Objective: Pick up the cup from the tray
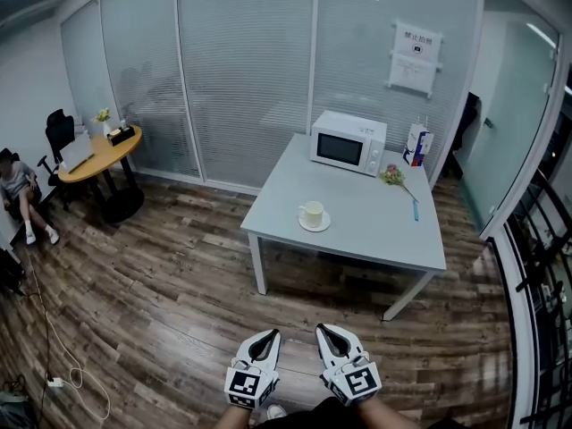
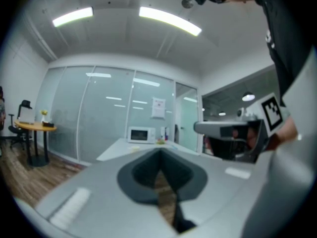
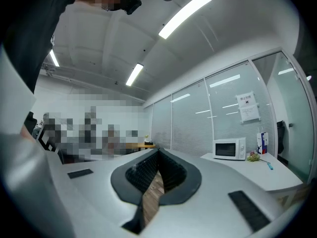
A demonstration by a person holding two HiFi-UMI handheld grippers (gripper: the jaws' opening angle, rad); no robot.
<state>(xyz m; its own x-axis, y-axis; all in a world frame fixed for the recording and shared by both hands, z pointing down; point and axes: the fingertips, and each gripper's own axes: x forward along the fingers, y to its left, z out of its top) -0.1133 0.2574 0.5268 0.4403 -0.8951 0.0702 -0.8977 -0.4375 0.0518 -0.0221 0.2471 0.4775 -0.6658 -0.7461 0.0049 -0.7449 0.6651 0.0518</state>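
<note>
Evidently the left tool (image 1: 271,336) and right tool (image 1: 323,330) were both closed and empty. The cup (image 1: 312,212) sat on its saucer (image 1: 315,225) on the worktop (image 1: 366,226), well apart at twelve o'clock. Arriving with jaws unopened would probably knock it over.

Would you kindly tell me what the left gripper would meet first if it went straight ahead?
The left gripper would probably meet the grey table's near edge first, though depth is unclear.
</note>
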